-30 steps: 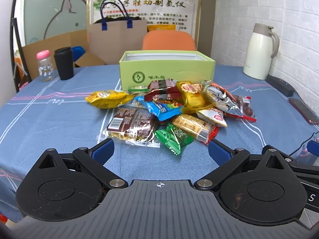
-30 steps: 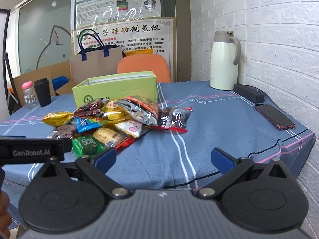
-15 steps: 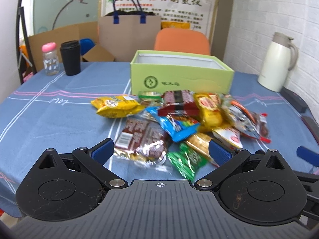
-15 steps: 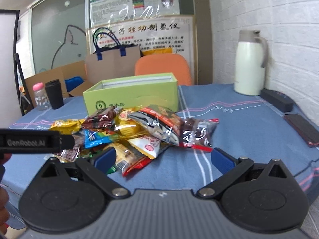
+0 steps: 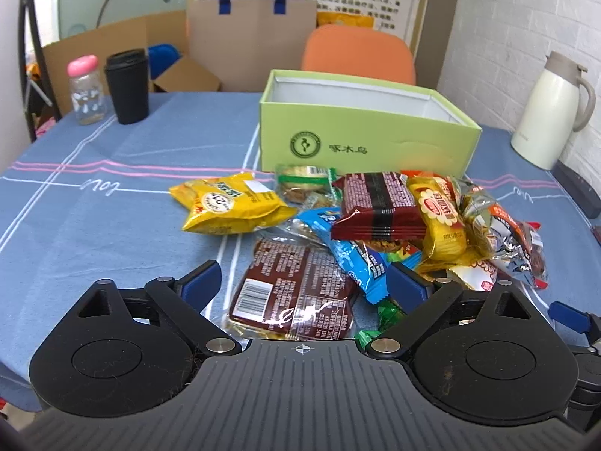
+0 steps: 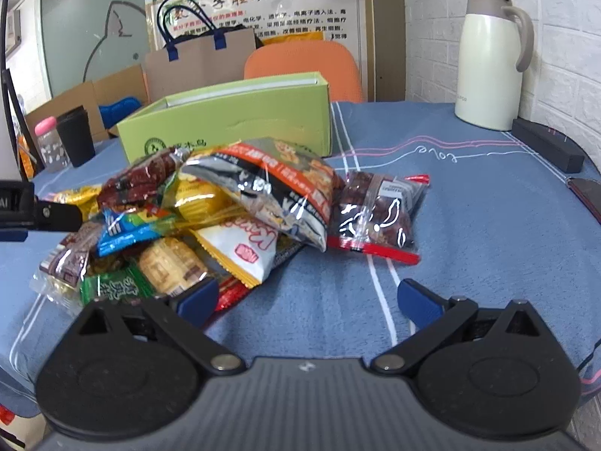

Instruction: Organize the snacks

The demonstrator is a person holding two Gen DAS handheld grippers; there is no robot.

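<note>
A heap of snack packets lies on the blue tablecloth (image 5: 112, 225) in front of an open green box (image 5: 368, 143). My left gripper (image 5: 302, 278) hovers low over the near side of the heap. Its jaws are closing, and a brown packet (image 5: 293, 293) lies between the fingers without the pads pressing on it. A yellow packet (image 5: 229, 206), a dark red one (image 5: 379, 203) and a blue one (image 5: 357, 259) lie beyond. My right gripper (image 6: 306, 293) is open over bare cloth, just right of the heap. Ahead of it lie a white-yellow packet (image 6: 244, 248), a silver-orange bag (image 6: 278, 184) and a red date packet (image 6: 379, 214).
A white thermos jug (image 6: 492, 64) stands at the back right, with a black case (image 6: 548, 143) and a phone (image 6: 586, 195) beside it. A black cup (image 5: 126, 86) and a pink-capped bottle (image 5: 84, 90) stand back left. An orange chair (image 5: 357, 52) and a paper bag (image 5: 251, 37) are behind the table.
Both grippers have moved forward to the snack heap, which now looks larger and nearer. The brown packet now sits between the left fingers, which have drawn in slightly.
</note>
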